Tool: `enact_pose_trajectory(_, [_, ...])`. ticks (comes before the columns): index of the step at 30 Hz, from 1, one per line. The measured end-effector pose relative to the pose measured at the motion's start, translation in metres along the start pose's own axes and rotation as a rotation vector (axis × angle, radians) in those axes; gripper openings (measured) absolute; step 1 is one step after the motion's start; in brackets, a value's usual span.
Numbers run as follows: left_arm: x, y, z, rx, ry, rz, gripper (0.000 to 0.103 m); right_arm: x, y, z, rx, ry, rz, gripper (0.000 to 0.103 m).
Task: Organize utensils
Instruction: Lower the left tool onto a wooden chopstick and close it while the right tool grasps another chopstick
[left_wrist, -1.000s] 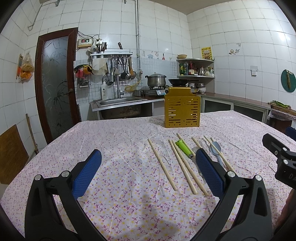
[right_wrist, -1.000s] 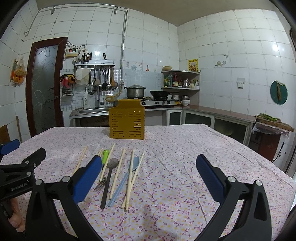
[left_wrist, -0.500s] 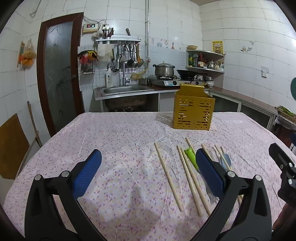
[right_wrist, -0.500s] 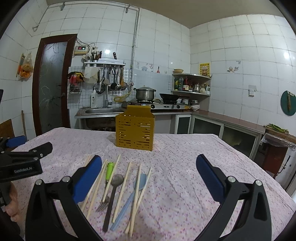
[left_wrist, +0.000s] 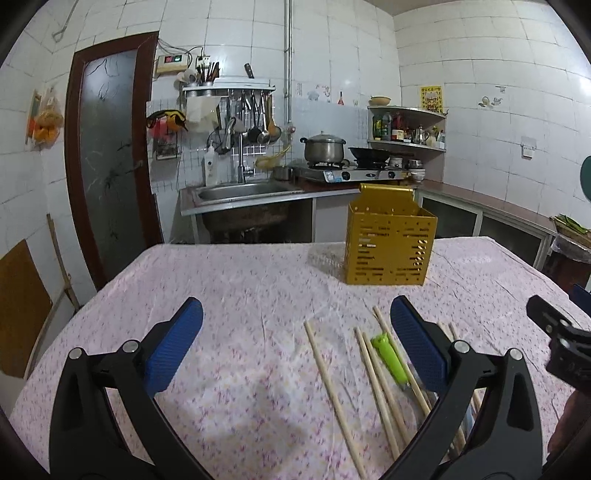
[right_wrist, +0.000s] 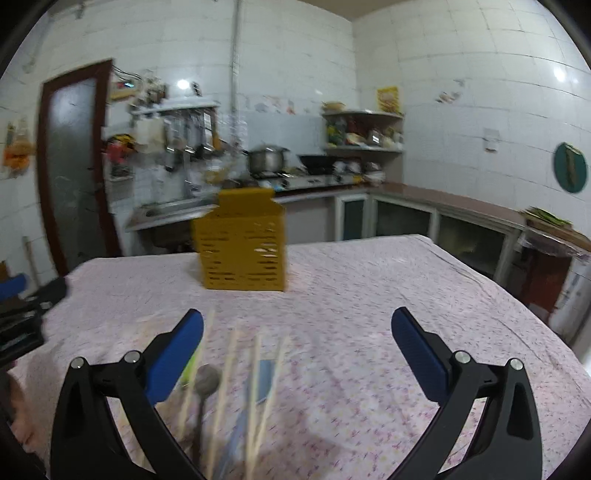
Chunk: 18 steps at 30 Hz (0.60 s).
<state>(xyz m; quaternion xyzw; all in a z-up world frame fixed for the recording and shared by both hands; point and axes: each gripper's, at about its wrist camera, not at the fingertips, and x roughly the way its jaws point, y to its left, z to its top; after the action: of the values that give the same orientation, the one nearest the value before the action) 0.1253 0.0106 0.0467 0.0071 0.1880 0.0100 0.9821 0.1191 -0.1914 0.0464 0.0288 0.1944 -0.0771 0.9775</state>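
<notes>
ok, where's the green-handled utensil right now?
Left wrist view, lower right: green-handled utensil lies on the floral tablecloth among the wooden chopsticks, in front of the yellow slotted holder.

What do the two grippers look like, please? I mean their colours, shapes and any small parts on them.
Both look alike. The left gripper has two black curved plastic arms with triangular cut-outs, silver screw heads near the joints, and flat blue pads with a fine ribbed texture. The right gripper shows the same black arms, silver screws and blue pads. No cables or sleeves are visible.
</notes>
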Motion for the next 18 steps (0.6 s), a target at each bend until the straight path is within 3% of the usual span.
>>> enact_pose_trajectory(4, [0.017, -0.003, 0.011, 0.005, 0.017, -0.026, 0.098, 0.025, 0.0, 0.007, 0.026, 0.016, -0.008, 0.099])
enact_pose_trajectory(10, [0.054, -0.008, 0.023, 0.007, 0.097, -0.049, 0.098, 0.081, 0.009, 0.002, 0.009, 0.156, 0.003, 0.099])
enact_pose_trajectory(14, [0.074, -0.006, 0.008, -0.033, 0.188, -0.076, 0.098, 0.096, 0.011, -0.014, 0.008, 0.207, 0.032, 0.099])
enact_pose_trajectory(18, [0.088, -0.009, -0.011, -0.023, 0.25, -0.078, 0.098, 0.103, 0.016, -0.021, -0.028, 0.214, -0.021, 0.099])
